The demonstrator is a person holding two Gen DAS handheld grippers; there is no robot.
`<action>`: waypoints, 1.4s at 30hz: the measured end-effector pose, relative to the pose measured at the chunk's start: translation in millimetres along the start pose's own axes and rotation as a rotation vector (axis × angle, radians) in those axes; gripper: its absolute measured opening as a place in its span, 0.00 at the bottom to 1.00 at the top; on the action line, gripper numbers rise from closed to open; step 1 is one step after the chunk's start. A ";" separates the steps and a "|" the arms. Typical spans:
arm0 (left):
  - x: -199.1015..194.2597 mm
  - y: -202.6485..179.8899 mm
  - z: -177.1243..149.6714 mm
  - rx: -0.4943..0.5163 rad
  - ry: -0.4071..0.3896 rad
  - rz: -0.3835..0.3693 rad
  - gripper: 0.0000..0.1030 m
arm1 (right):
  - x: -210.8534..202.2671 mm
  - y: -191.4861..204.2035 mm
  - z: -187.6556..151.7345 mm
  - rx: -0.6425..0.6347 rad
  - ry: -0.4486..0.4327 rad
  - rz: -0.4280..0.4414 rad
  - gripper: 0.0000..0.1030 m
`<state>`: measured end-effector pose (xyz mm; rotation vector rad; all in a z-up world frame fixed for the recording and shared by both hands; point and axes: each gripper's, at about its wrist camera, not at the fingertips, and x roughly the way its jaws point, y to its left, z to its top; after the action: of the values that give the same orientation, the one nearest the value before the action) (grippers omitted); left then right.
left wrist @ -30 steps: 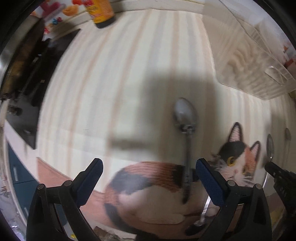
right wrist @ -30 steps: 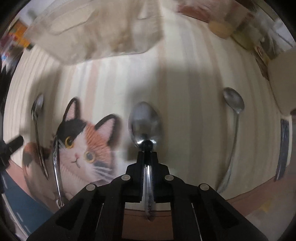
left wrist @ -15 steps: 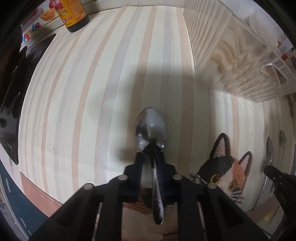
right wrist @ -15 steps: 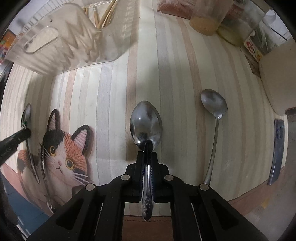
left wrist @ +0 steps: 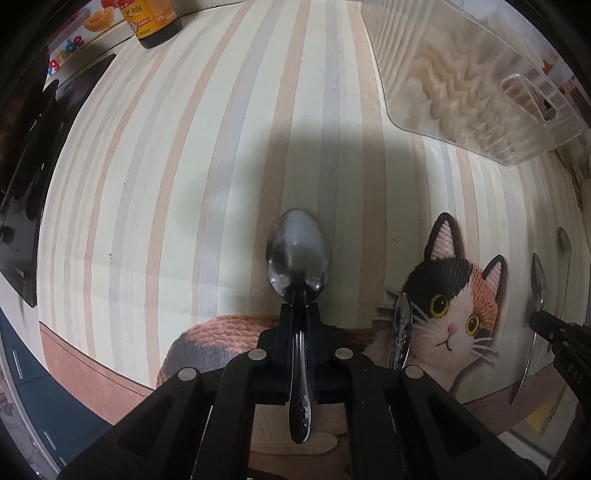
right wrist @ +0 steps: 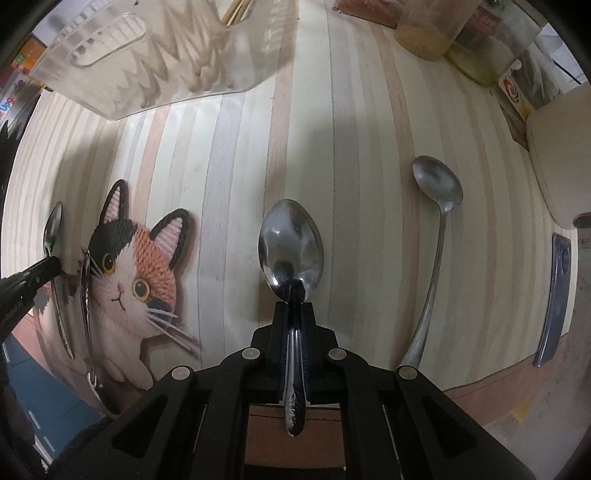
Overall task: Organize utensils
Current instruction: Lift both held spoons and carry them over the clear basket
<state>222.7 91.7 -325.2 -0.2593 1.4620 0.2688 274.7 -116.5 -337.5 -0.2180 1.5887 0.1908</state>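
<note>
My left gripper [left wrist: 298,308] is shut on the neck of a steel spoon [left wrist: 297,254], bowl pointing forward above the striped mat [left wrist: 184,184]. My right gripper [right wrist: 294,306] is shut on a second steel spoon [right wrist: 290,247], held the same way. A long-handled spoon [right wrist: 436,221] lies on the mat to the right. Another utensil [right wrist: 85,295] lies across the cat picture [right wrist: 136,273]; it also shows in the left wrist view [left wrist: 400,332]. A clear plastic utensil tray [right wrist: 166,55] stands at the back, with chopsticks [right wrist: 207,70] in it; the left wrist view shows it at upper right [left wrist: 480,85].
A dark sauce bottle [left wrist: 153,22] stands at the back left beside a black stove top [left wrist: 26,147]. Jars [right wrist: 428,33] and a white board [right wrist: 561,147] stand at the right. A blue-grey flat object [right wrist: 556,295] lies near the table's right front edge.
My left gripper was open over a spoon on the cat picture; it has shut on that spoon and lifted it. My right gripper has carried its spoon nearer the tray.
</note>
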 end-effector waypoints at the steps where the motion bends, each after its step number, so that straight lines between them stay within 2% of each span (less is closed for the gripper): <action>1: 1.8 3.7 -1.1 -0.003 -0.016 -0.005 0.05 | 0.6 -0.3 0.8 -0.001 0.001 -0.002 0.07; 11: 1.4 8.6 -1.7 -0.009 -0.026 -0.006 0.04 | -3.1 5.3 7.6 -0.007 -0.016 -0.020 0.07; 17: -8.7 6.1 -9.7 0.007 -0.067 0.023 0.04 | -13.3 -3.1 -9.0 0.033 -0.069 -0.006 0.06; 24: -56.0 12.9 0.0 -0.008 -0.168 0.024 0.04 | -51.3 -14.3 -6.1 0.057 -0.152 0.031 0.06; 32: -130.7 13.8 16.1 -0.012 -0.329 -0.009 0.04 | -107.3 -15.8 6.0 0.072 -0.255 0.109 0.06; 40: -193.3 -4.6 55.4 0.028 -0.444 -0.084 0.04 | -160.0 -6.0 61.4 0.068 -0.376 0.188 0.06; 42: -203.7 -10.3 69.6 0.046 -0.431 -0.104 0.04 | -175.0 -5.1 79.8 0.062 -0.400 0.212 0.06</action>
<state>273.2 100.8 -115.9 -0.2229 1.0245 0.1914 357.5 -97.5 -165.0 0.0384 1.2155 0.3275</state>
